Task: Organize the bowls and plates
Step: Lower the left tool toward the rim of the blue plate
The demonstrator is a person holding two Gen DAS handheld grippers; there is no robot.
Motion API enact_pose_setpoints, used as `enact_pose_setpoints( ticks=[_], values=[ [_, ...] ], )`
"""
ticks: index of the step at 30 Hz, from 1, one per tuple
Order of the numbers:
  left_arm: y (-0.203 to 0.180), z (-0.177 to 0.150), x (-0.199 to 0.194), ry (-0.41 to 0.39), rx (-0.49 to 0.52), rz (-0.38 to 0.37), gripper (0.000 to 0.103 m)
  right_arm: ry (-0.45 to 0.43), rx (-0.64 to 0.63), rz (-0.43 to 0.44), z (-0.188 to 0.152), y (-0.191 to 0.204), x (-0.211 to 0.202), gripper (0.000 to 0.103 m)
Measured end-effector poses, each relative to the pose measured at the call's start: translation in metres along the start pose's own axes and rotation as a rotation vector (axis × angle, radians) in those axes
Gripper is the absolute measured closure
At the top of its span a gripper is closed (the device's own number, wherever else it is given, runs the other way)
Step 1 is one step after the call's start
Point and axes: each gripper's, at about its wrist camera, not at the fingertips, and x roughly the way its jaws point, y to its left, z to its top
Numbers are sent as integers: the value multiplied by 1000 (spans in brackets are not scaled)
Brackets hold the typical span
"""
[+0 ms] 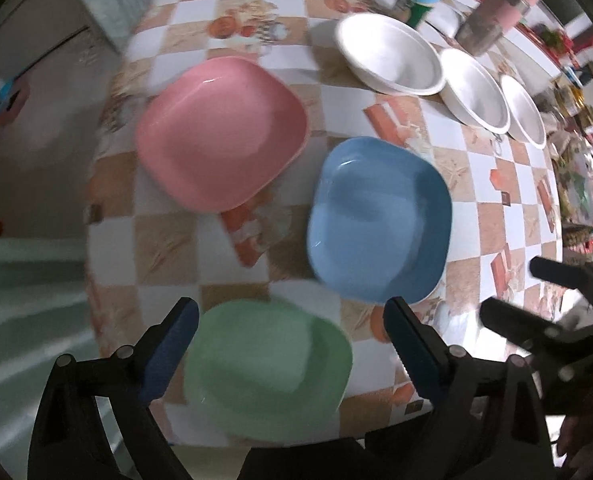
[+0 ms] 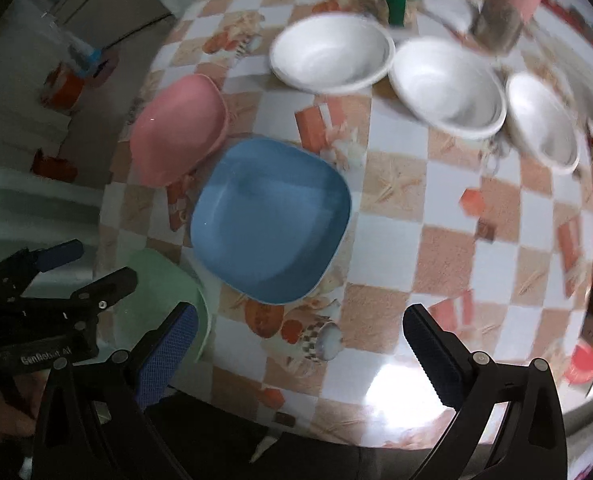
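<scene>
Hanging over the desk [image 1: 496,184] near its front edge, the left hand-held gripper [image 1: 292,354] points down with its jaws spread wide and nothing in them; the green plate [image 1: 268,368] lies right below, between the fingers but untouched. Ahead of it sit the pink plate [image 1: 220,132] and, to the right, the blue plate [image 1: 380,220]. Farther off, three white bowls [image 1: 392,54] stand in a row. The right hand-held gripper [image 2: 300,360] is also wide open and empty over bare cloth, the blue plate just ahead, the green plate to its left.
</scene>
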Motion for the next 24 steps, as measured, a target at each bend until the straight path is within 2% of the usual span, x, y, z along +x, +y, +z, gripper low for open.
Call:
enact_pose_setpoints(
  ticks=[6,10,14,16,20,22,24],
  values=[
    [-8,14,36,86,50,-29,26,44,89,2,4,-7,21,0],
    [-8,19,52,111,57,-36,26,40,119,-20,-2,-15,17,0],
    [-19,25,62,134,52,-84,26,39,187,-20,-20,-36,6,0],
    [-37,25,63,143,64,-138,25,49,213,-34,-31,-46,2,0],
    [-77,16,53,122,177,-244,25,41,257,-62,-41,-66,-7,0],
    [-84,13,48,103,193,-229,24,26,280,-67,-41,-74,-12,0],
    [-79,14,49,108,169,-199,24,13,288,-71,-39,-81,-16,0]
  ],
)
